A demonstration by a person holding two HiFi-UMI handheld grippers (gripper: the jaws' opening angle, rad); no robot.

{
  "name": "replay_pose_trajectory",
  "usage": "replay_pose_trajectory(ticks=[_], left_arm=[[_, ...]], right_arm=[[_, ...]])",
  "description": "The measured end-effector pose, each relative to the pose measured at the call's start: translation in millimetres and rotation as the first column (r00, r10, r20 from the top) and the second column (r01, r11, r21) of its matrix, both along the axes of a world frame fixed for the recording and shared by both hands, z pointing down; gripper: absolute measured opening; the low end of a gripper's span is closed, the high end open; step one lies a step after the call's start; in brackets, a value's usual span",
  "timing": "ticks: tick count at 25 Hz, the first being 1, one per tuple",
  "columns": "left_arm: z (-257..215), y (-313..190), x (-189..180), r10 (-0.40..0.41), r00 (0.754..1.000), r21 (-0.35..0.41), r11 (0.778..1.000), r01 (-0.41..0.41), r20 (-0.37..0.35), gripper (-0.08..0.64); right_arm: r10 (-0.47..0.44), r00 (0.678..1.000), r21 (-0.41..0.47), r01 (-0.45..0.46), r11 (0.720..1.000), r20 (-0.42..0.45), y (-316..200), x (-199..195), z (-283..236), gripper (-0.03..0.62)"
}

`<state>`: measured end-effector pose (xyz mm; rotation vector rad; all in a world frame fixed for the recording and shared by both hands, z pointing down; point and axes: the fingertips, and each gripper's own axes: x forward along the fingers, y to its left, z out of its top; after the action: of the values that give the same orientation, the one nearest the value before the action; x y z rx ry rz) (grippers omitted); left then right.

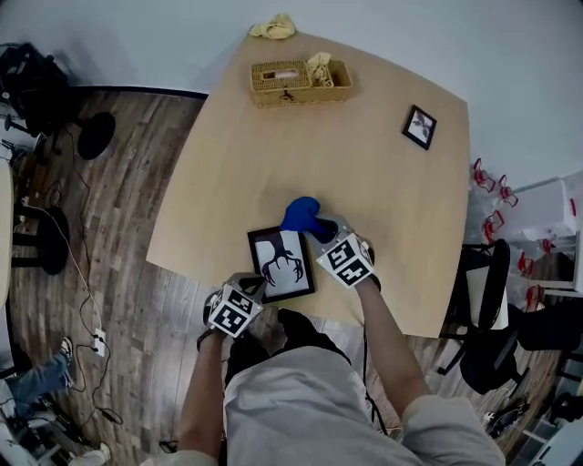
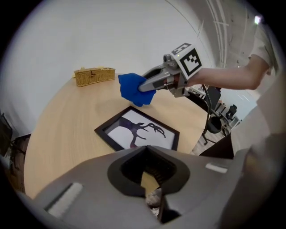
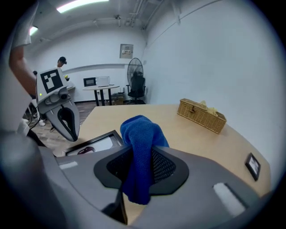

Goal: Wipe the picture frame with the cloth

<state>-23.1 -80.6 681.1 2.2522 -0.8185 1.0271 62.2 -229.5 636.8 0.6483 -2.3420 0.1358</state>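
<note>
A black picture frame (image 1: 281,264) with a dark antler-like print lies flat near the table's front edge. My right gripper (image 1: 319,229) is shut on a blue cloth (image 1: 301,215), held a little above the table just beyond the frame's far right corner. In the right gripper view the blue cloth (image 3: 140,138) stands bunched between the jaws, with the frame (image 3: 94,144) to the left. My left gripper (image 1: 258,289) hovers at the frame's near left corner, jaws shut with nothing in them. The left gripper view has the frame (image 2: 138,130) ahead and the cloth (image 2: 133,89) above it.
A wicker basket (image 1: 299,82) stands at the table's far edge, with a yellow cloth (image 1: 273,27) behind it. A small black frame (image 1: 420,126) lies at the far right. Office chairs (image 1: 487,309) stand to the right of the table, and cables (image 1: 86,337) run over the floor at left.
</note>
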Motion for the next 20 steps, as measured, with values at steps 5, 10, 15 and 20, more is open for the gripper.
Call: replay_pose_trajectory(ticks=[5, 10, 15, 20], left_arm=[[9.4, -2.7, -0.8, 0.033, 0.999, -0.035, 0.999, -0.032, 0.037, 0.052], [24.4, -8.2, -14.6, 0.056, 0.994, -0.062, 0.997, -0.050, 0.098, 0.052], [37.7, -4.1, -17.0, 0.120, 0.978, -0.091, 0.990, -0.106, 0.168, 0.052], [39.2, -3.8, -15.2, 0.164, 0.963, -0.093, 0.985, -0.147, 0.216, 0.052]], right_arm=[[-0.116, 0.991, -0.003, 0.116, 0.993, -0.058, -11.5, -22.2, 15.3, 0.095], [-0.196, 0.975, -0.003, 0.197, 0.980, -0.103, -17.0, -33.8, 23.3, 0.097], [-0.221, 0.968, -0.037, 0.218, 0.975, -0.117, -14.1, -35.7, 39.7, 0.097], [-0.215, 0.972, -0.130, 0.202, 0.971, -0.099, 5.4, -33.8, 71.7, 0.095]])
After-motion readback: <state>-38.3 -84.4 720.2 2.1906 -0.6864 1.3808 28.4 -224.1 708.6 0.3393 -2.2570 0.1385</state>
